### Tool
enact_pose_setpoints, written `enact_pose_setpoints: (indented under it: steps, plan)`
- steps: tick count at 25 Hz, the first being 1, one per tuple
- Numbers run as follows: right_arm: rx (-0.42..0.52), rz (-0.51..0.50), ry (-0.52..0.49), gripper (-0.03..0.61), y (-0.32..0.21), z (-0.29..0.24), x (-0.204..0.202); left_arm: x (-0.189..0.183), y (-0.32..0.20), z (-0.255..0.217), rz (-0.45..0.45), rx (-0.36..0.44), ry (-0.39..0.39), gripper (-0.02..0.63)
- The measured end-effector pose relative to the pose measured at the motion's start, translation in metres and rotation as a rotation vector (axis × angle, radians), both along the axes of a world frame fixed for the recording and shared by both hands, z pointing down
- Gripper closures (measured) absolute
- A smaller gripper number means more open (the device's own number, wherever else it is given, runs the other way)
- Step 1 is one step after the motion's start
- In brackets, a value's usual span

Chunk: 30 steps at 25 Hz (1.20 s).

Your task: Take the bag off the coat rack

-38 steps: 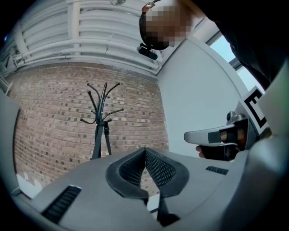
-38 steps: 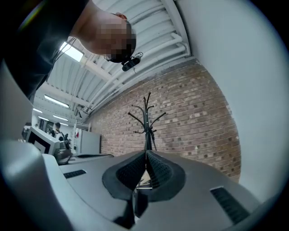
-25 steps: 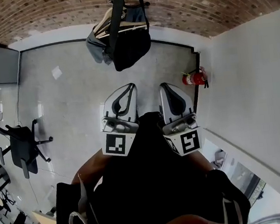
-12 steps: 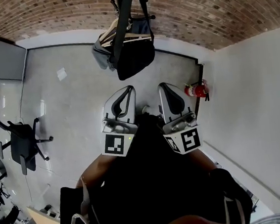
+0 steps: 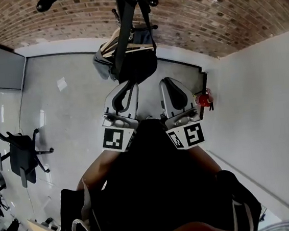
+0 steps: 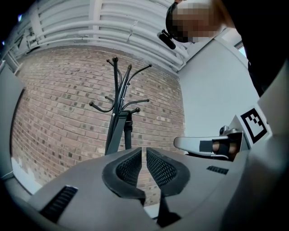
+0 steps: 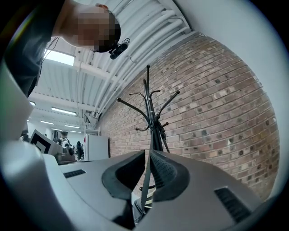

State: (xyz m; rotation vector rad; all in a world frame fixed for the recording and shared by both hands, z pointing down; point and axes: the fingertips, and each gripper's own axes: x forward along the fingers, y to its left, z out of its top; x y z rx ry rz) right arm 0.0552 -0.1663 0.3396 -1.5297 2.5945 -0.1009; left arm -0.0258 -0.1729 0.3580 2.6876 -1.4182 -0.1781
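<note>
Approach step: left gripper (image 5: pixel 130 86) and right gripper (image 5: pixel 168 81) hover with jaws closed and empty, near the black bag (image 5: pixel 140 66) hanging by its strap (image 5: pixel 121 33) from the coat rack (image 6: pixel 118 90). Next, I'd say: open, reach the strap.

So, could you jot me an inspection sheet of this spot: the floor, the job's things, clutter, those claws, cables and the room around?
Surface: glossy grey floor.
Job's things: black bag hangs by its strap on the coat rack; not yet taken off.
Clutter: hangers and a grey garment share the rack.
Grippers: left claw shut, empty. Right claw shut, apparently empty; the strap shows only behind its slit. Both point at the rack.
Cables: nothing seen.
Surroundings: brick wall behind the rack, red fire extinguisher in the corner, office chair to the left.
</note>
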Motion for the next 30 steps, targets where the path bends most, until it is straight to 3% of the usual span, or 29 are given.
enact_pose_setpoints:
  steps: [6, 10, 12, 13, 22, 25, 30]
  plan:
    - [-0.010, -0.014, 0.009, 0.555, -0.030, 0.000, 0.003, 0.002, -0.025, -0.004, -0.004, 0.021, -0.021, 0.591]
    - [-0.021, -0.020, 0.004, 0.548, -0.048, 0.000, 0.004, 0.000, -0.047, -0.016, -0.012, 0.039, 0.029, 0.529]
    - [-0.027, -0.029, -0.001, 0.474, -0.056, 0.000, 0.003, -0.003, -0.056, -0.009, -0.031, -0.005, 0.006, 0.520]
    - [-0.029, -0.033, -0.001, 0.469, -0.060, 0.000, 0.002, -0.004, -0.061, -0.008, -0.040, -0.016, -0.003, 0.517]
    - [-0.028, -0.021, 0.050, 0.469, -0.101, 0.006, 0.000, -0.007, -0.094, -0.003, -0.081, -0.016, -0.033, 0.491]
    - [-0.037, -0.020, 0.043, 0.469, -0.116, 0.004, -0.003, -0.011, -0.105, -0.001, -0.099, 0.021, -0.037, 0.491]
    - [-0.031, -0.011, 0.049, 0.469, -0.134, -0.003, -0.009, -0.010, -0.119, 0.006, -0.096, -0.009, -0.047, 0.491]
